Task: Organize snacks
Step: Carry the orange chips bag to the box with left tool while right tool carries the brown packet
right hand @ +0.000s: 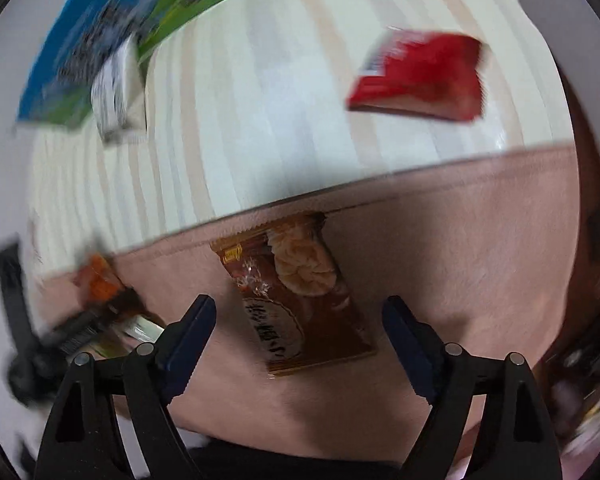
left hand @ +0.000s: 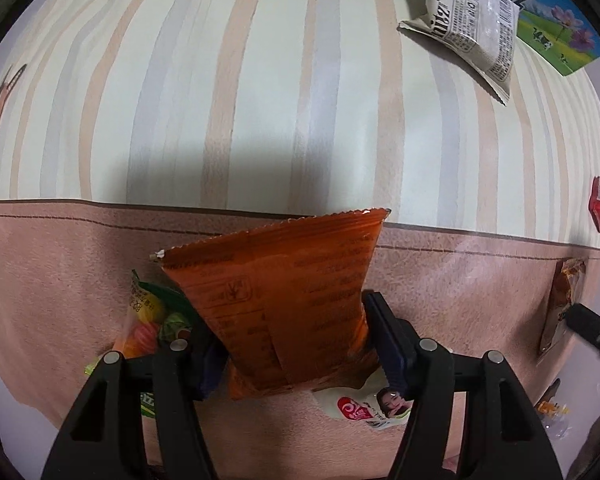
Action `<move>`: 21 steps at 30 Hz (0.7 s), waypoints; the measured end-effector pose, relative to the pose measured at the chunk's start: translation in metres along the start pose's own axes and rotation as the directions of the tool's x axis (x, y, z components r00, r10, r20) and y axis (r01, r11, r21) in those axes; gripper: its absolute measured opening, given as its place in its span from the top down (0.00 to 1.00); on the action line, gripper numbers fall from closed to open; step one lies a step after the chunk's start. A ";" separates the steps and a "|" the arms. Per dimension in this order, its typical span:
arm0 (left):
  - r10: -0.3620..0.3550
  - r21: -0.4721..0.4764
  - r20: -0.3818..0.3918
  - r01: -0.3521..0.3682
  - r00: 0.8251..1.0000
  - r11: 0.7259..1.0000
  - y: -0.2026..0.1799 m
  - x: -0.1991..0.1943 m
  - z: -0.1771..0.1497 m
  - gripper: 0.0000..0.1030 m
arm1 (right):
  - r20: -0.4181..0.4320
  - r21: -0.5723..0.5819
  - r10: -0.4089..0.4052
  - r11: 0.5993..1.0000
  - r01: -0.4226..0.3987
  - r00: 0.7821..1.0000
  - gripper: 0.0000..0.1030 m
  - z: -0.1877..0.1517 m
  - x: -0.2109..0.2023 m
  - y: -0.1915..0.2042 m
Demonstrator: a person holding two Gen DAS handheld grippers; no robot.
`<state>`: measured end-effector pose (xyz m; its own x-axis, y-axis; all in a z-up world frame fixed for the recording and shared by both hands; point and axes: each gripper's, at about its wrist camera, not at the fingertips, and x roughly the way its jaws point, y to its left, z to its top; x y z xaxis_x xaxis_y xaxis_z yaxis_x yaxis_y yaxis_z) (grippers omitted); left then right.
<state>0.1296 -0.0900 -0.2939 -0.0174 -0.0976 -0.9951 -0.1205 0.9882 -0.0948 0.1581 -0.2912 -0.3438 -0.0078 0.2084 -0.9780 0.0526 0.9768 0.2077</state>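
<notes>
Left wrist view: the left tongs (left hand: pixel 296 344) are clamped on the lower half of an orange snack packet (left hand: pixel 284 280), which stands up between the pads with its crimped top edge free, lifted off the pink cloth (left hand: pixel 60 264) so it can be carried. Beneath it lie a fruit-candy bag (left hand: pixel 148 320) and a white packet with a face on it (left hand: pixel 364 404), which looks like a pile being gathered. Farther off on the striped table (left hand: pixel 260 80), a grey-white sachet (left hand: pixel 468 32) rests against a blue-green milk carton (left hand: pixel 556 20).

In the right wrist view, the right tongs (right hand: pixel 300 344) hang spread wide with nothing in them, straddling a brown biscuit packet (right hand: pixel 300 296) lying flat on the cloth, probably the next pick. A red packet (right hand: pixel 420 76) lies well apart on the stripes; this view is blurred.
</notes>
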 end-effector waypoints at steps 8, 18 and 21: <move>-0.052 -0.020 -0.001 0.052 0.999 0.998 0.031 0.002 0.019 0.37 | 0.050 0.061 -0.035 0.998 0.031 0.998 0.40 -0.013 0.011 0.010; -0.102 -0.146 -0.006 0.100 0.995 0.984 0.068 0.003 0.029 0.39 | 0.037 0.152 0.054 0.987 -0.059 0.998 0.33 -0.008 0.016 0.004; -0.040 -0.123 0.027 0.043 0.999 0.991 0.067 -0.004 0.025 0.53 | 0.056 0.097 -0.037 0.995 0.031 0.998 0.41 -0.009 0.024 0.020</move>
<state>0.1463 -0.0202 -0.2970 0.0138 -0.1340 -0.9909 -0.2423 0.9610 -0.1334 0.1502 -0.2662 -0.3627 0.0461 0.1693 -0.9845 0.1485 0.9734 0.1743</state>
